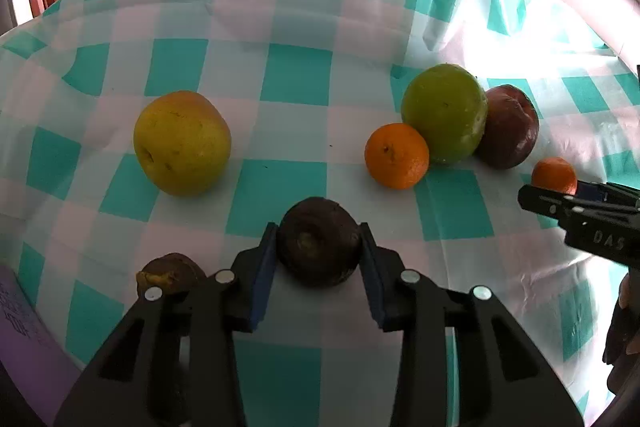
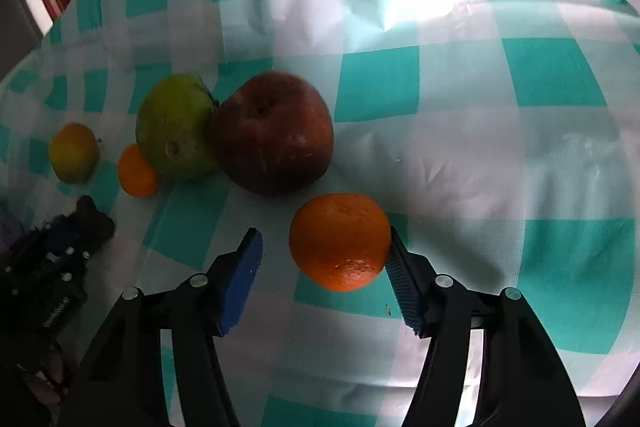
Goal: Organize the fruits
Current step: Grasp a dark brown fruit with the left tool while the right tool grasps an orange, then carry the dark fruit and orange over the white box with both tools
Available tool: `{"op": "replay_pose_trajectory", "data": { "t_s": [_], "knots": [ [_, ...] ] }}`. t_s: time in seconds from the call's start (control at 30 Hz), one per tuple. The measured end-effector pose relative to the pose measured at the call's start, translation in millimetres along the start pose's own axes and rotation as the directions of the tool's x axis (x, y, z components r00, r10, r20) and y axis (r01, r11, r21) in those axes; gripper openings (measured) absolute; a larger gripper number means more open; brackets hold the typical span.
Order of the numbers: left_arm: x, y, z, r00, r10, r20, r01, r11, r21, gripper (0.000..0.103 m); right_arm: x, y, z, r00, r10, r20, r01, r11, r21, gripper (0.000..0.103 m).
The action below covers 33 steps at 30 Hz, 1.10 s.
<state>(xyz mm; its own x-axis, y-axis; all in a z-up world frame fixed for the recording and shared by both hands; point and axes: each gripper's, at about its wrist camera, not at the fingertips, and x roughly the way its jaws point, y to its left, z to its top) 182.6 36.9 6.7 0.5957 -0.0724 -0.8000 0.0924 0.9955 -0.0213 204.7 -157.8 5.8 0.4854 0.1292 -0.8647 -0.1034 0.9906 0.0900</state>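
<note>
The left gripper [image 1: 319, 255] has its fingers clamped on a dark brown fruit [image 1: 318, 241] resting on the checked bench [image 1: 296, 75], with a second brown fruit [image 1: 170, 273] just left of it. The right gripper [image 2: 325, 269] stands open around a small orange [image 2: 340, 241]: its right finger touches the peel, its left stands clear. Beyond that orange sit a red apple [image 2: 274, 133], touching a green apple [image 2: 176, 127], then another orange [image 2: 136, 171] and a yellow fruit [image 2: 73, 151] farthest left
</note>
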Motion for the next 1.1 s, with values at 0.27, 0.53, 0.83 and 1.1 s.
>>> {"op": "replay_pose_trajectory", "data": {
  "t_s": [0.27,0.53,0.83,1.1],
  "knots": [
    [-16,-12,-11,0.999,-0.042,-0.030,0.041,0.998,-0.037,0.038,-20,-12,-9,1.000,0.021,0.022,-0.021,1.000,0.007,0.043],
    [-72,-62,-34,0.997,-0.082,-0.009,0.082,0.997,0.017,0.038,-63,-12,-50,0.997,0.079,0.019,-0.079,0.997,0.010,0.043],
    [-175,-116,-95,0.997,-0.074,0.000,0.074,0.997,-0.022,0.038,-172,-49,-119,0.985,0.151,0.086,-0.147,0.988,-0.056,0.043],
    [-276,-161,-164,0.998,-0.054,0.014,0.054,0.997,0.053,0.038,-255,-70,-157,0.961,0.219,0.170,-0.210,0.975,-0.072,0.043]
  ]
}}
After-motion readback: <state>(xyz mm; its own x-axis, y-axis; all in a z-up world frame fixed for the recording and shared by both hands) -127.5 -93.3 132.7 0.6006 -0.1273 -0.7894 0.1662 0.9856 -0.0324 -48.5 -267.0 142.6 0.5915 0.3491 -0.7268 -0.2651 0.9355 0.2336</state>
